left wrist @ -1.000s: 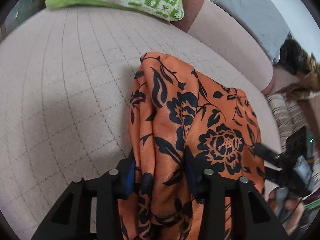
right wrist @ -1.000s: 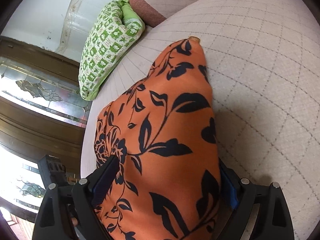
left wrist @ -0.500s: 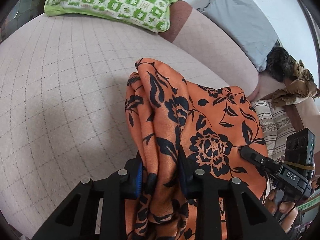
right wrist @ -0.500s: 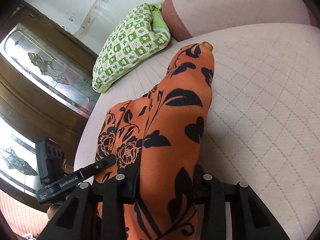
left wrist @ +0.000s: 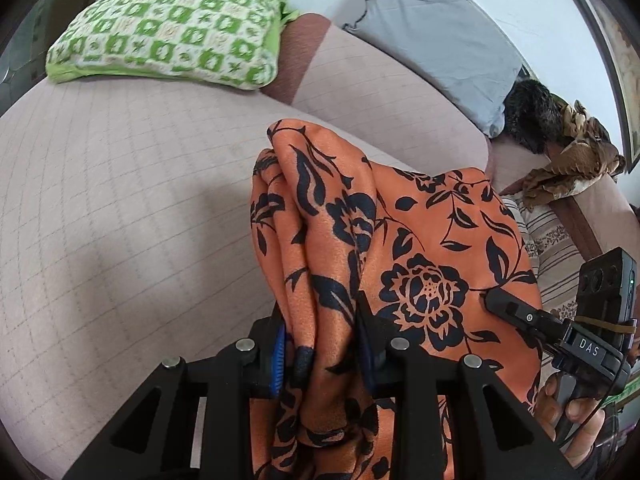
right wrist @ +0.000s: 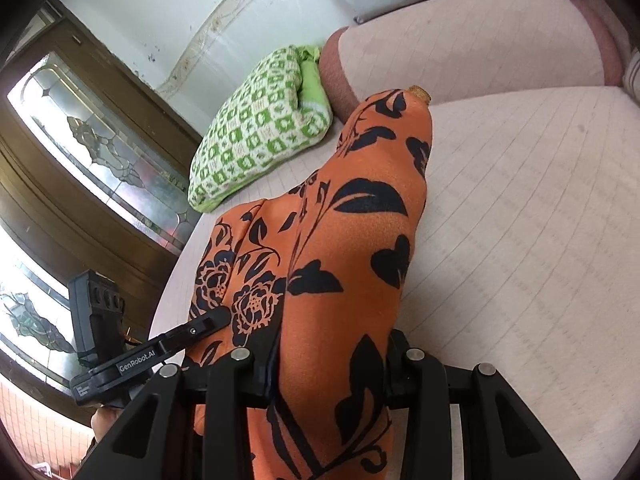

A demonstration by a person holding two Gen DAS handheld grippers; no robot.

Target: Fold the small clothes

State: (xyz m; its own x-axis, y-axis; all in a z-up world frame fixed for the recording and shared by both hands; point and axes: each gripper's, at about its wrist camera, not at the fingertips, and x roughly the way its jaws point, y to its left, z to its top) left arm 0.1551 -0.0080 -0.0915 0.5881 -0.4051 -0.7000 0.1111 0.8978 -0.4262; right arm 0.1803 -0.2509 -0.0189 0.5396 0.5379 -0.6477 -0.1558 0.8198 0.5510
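Quilted pinkish sofa seat [left wrist: 120, 208] fills most of both views, its stitched grid running out to a curved backrest [right wrist: 480, 48]. On the far end of the seat lies a green-and-white patterned cushion [left wrist: 168, 40], and a grey pillow [left wrist: 432, 40] leans on the backrest beside it. At the right of the left wrist view a heap of brown and dark cloth [left wrist: 560, 152] sits over the sofa's edge, with striped fabric [left wrist: 552, 248] below it.

Over the seat hangs the orange garment with black flowers [left wrist: 380, 248], bunched into long folds and lifted off the cushion, its far tip [right wrist: 416, 92] pointing toward the backrest. It runs forward from both tools, so each camera looks along a ridge of cloth rising straight out of its own fingers.

Left gripper [left wrist: 322, 344] is clamped on a gathered fold of the garment, the cloth squeezed between the blue-lined pads [left wrist: 278, 356]. Right gripper [right wrist: 332, 364] likewise pinches a thick fold of the same garment, fabric filling the space between its fingers. Each tool also shows in the other's view, its black finger [left wrist: 516, 312] touching the cloth near a large printed flower [left wrist: 424, 292].
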